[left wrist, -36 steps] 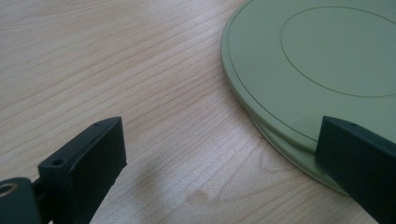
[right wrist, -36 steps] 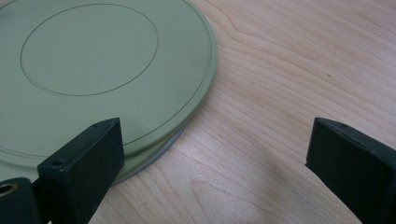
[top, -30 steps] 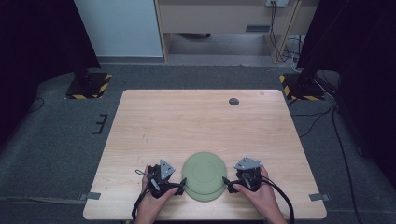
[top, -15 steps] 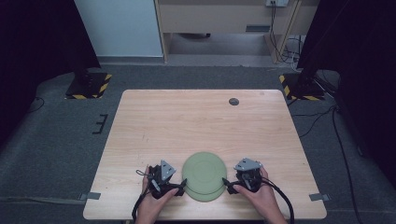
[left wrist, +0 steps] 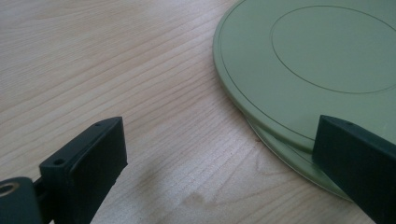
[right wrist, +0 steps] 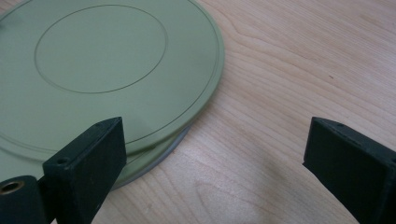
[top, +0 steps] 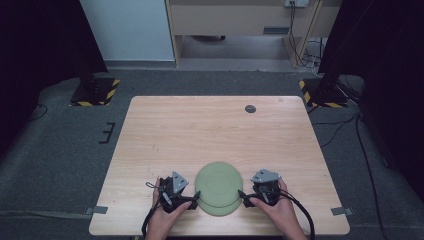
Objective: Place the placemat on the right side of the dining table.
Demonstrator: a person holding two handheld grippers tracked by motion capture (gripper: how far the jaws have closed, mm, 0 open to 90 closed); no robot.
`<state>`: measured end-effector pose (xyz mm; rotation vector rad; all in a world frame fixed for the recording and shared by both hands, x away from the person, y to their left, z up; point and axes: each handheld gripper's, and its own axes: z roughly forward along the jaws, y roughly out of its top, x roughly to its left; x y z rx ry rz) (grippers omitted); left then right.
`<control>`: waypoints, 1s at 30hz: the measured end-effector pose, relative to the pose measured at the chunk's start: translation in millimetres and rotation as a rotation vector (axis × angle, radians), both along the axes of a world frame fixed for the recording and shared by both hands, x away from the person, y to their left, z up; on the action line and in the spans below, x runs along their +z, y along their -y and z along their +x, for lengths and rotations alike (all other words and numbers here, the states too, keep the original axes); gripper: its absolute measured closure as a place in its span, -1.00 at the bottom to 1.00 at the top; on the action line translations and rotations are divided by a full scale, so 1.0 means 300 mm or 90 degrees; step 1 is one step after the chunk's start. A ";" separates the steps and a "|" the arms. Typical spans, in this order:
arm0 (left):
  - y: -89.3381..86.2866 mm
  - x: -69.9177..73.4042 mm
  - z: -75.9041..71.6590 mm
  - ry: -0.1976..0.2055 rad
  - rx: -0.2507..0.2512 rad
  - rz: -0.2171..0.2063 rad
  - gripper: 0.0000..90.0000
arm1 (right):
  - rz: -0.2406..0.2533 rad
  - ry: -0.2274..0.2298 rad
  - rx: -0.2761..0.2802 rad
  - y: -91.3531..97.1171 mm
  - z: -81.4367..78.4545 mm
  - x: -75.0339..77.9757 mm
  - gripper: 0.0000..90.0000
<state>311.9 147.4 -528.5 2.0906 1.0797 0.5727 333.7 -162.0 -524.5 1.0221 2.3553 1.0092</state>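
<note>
Two green plates (top: 219,187) lie stacked upside down near the table's front edge, the top one shifted a little off the lower. The stack (left wrist: 317,65) has a raised ring on its base, also seen on the plates (right wrist: 102,70) in the right gripper view. My left gripper (top: 194,197) rests on the table at the stack's left rim, jaws wide apart, one jaw over the plate edge. My right gripper (top: 242,195) sits at the stack's right rim, open too, with one jaw over the rim and nothing clamped.
The wooden table (top: 200,130) stretches bare behind the plates. A small dark round disc (top: 250,108) lies near the far edge. Cables trail from both grippers off the front edge. Grey carpet and stand bases surround the table.
</note>
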 end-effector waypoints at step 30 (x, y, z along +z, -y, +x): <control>0.001 -0.007 0.009 -0.003 0.008 -0.001 -0.98 | -0.002 0.005 -0.006 -0.002 0.007 -0.008 -0.90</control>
